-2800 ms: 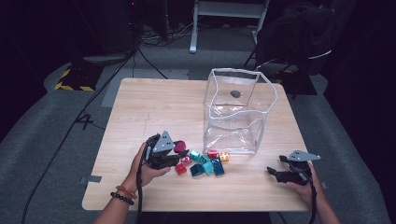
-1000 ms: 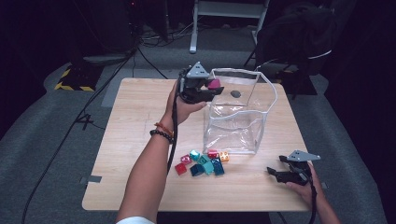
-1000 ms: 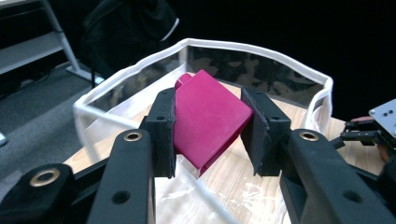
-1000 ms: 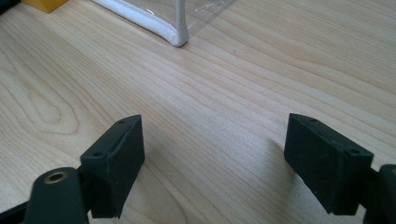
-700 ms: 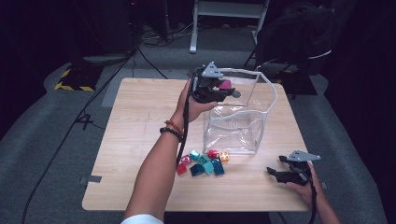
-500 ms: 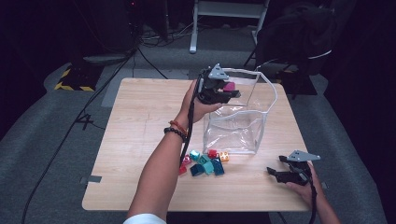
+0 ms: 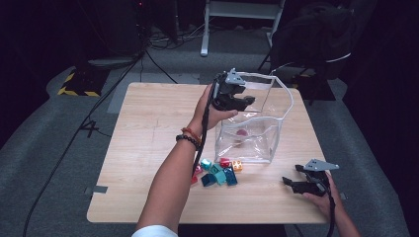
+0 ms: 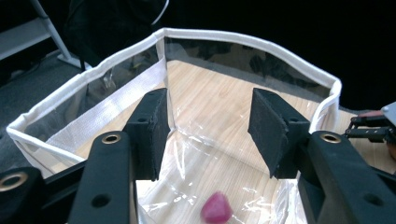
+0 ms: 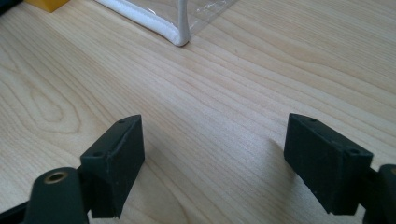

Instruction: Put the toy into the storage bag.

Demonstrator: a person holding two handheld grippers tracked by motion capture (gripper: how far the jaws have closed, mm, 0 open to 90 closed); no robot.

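**Release of a block into the clear bin**

The left gripper [image 7: 240,101] is held over the rim of the clear, white-edged plastic bin [image 7: 284,98], and its jaws have just been opening; in the left gripper view they stand moderately apart with nothing between the pads. The magenta rounded plastic block [image 8: 215,210] is seen below them, inside the bin, blurred and apparently falling toward or just reaching the bottom. The right gripper [image 7: 296,181] rests near the front right corner of the light wooden table [image 7: 148,128], well apart from the bin, with its jaws spread wide and empty.

For a clean release, the jaws should be kept clear inside the bin's opening and not lowered onto the soft rim, which appears likely to buckle if touched. The gripper should be lifted straight out before it is carried back toward the cluster of small coloured blocks [image 7: 217,173] lying just in front of the bin. The next block is best taken from the edge of the cluster, so that its neighbours are not pushed aside.

Compared with the frame half a second earlier, the magenta block is no longer clamped between the left jaws at the bin's rim; it is now loose within the bin. The right gripper and the cluster are unchanged in position.
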